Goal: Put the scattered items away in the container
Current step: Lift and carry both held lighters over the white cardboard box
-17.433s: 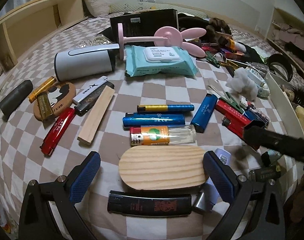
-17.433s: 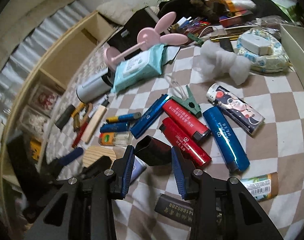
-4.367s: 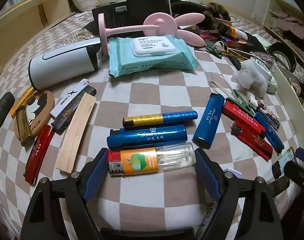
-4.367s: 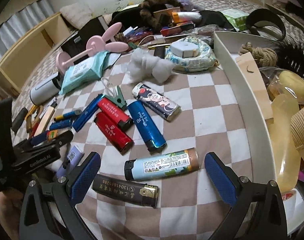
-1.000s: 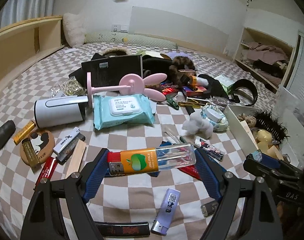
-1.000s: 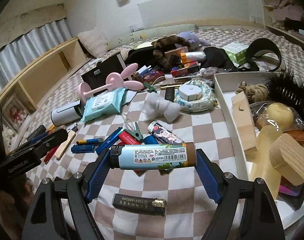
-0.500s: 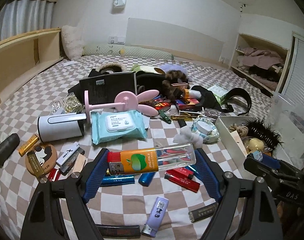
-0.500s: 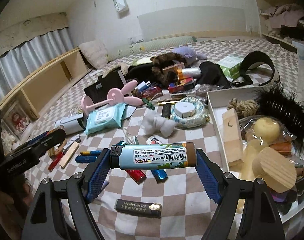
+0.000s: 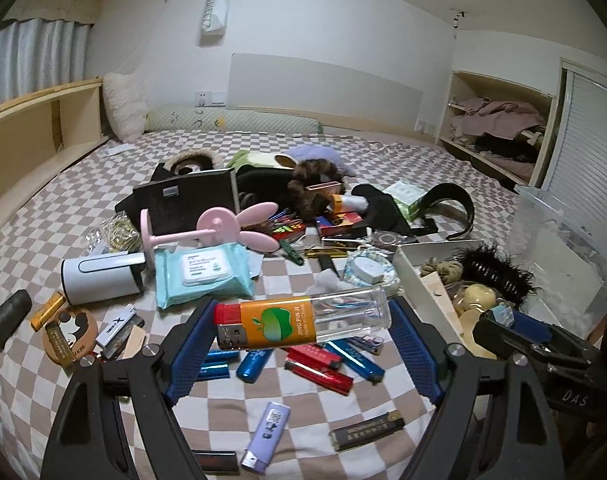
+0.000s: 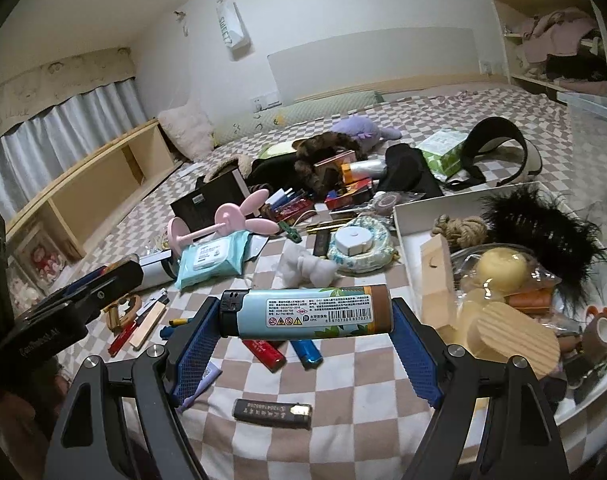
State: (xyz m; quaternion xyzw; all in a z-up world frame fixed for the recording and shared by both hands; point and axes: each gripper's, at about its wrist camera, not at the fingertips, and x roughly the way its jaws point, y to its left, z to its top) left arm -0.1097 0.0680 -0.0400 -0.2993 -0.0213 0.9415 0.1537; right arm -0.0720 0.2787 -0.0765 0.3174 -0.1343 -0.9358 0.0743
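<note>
clear glossy plastic lighter [image 9: 303,322], matt checked cloth bedsheet [image 9: 303,408], wood block [image 10: 511,340]

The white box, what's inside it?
In the white box you can see a rope knot, black feathers, a yellow ball and wooden blocks. Whatever lies underneath them is covered.

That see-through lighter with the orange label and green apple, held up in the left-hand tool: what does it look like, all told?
The clear lighter is a long plastic cylinder with a red cap and metal head at its left end, an orange sleeve bearing a green apple, and a transparent body on the right. It lies level, crosswise, clamped end to end between the blue pads of the left gripper, lifted above the checkered bedspread, touching nothing else.
</note>
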